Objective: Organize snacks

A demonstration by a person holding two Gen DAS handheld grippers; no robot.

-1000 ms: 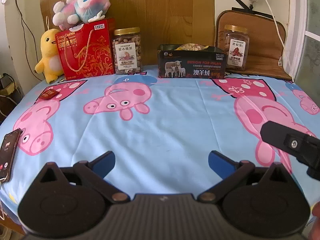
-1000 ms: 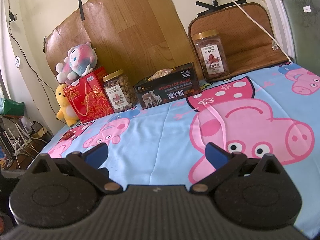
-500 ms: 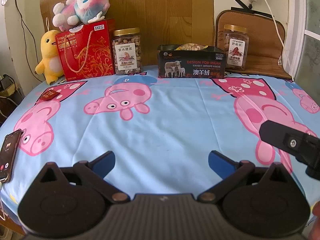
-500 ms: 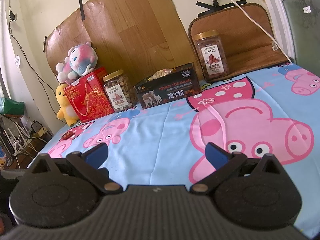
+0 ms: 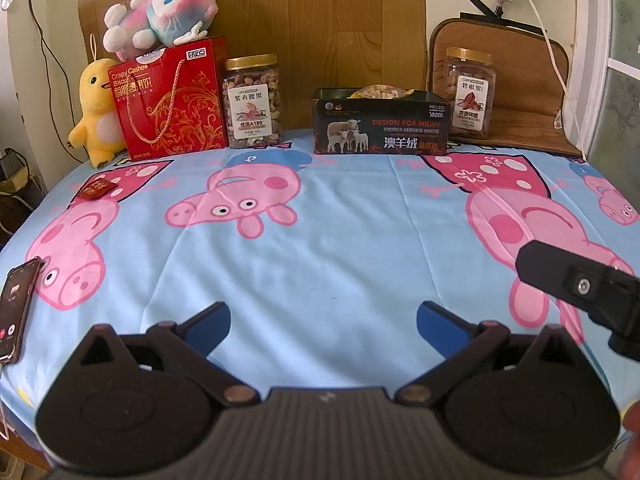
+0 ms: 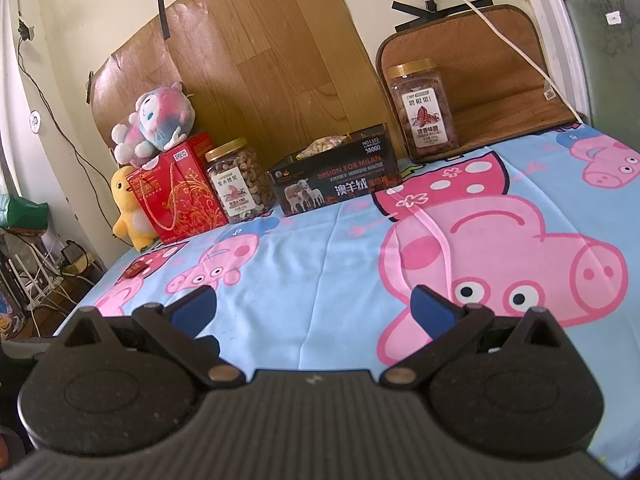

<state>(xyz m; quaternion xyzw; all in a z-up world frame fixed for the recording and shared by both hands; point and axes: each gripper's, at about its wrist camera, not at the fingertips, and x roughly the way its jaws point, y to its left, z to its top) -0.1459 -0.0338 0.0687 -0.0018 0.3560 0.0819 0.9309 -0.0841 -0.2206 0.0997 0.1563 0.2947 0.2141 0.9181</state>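
The left claw [image 5: 323, 322] hangs low over the near edge of the table [image 5: 340, 248], its two blue-tipped fingers spread wide apart with nothing between them. The right claw [image 6: 313, 307] is likewise parted and empty, over the pig-patterned blue cloth; a black part of it shows at 3 o'clock in the left view.

Farther out, at 12 o'clock along the back of the table, the snacks stand in a row. There are two clear jars with gold lids, both upright: the cashew jar [image 5: 252, 106] at about 11 o'clock, filled nearly to the lid, and the pecan jar [image 5: 469, 94] at about 1 o'clock. Between them sits one black tin [image 5: 380, 128], open at the top, its long axis running left to right along the back edge; a yellow snack packet [image 5: 380, 92] lies in it, showing above the rim. Just left of the cashew jar stands one red gift box [image 5: 172, 98], touching or nearly touching it, with a rope handle on its front.

One pink-and-blue plush toy [image 5: 160, 10] lies on top of the red box, and one yellow duck toy [image 5: 98, 110] stands beside it. One small red packet [image 5: 97, 189] lies flat at 10 o'clock, well apart from the row. One phone [image 5: 16, 312] rests at 9 o'clock on the table's left edge
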